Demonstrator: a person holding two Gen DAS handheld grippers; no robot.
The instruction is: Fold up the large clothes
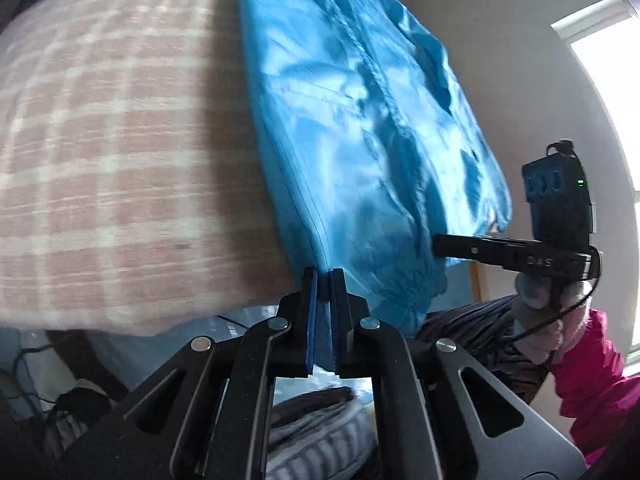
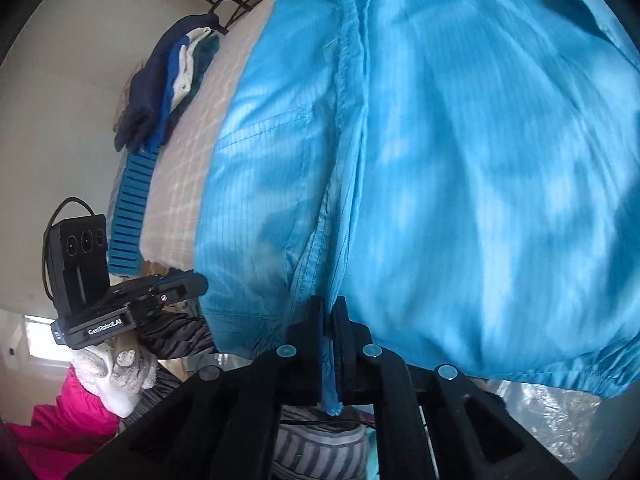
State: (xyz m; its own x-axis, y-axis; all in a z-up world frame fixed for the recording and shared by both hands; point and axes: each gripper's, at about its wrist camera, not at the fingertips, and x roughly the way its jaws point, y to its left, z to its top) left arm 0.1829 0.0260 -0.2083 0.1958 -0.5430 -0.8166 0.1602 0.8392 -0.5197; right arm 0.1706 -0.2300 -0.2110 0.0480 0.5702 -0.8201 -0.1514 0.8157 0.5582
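At the near edge of the pink checked bed (image 1: 120, 140), you are clamping both the left gripper (image 1: 324, 276) and the right gripper (image 2: 329, 308) on the shiny blue jacket's (image 2: 460, 160) hem; slippery fabric risks sliding free.

The left gripper (image 1: 324, 280) points steeply down, jaws pinched together on blue cloth. The right gripper (image 2: 329, 308) does likewise. In the left wrist view the right hand (image 1: 540, 312), white-gloved with a pink sleeve (image 1: 592, 376), sits at three o'clock.
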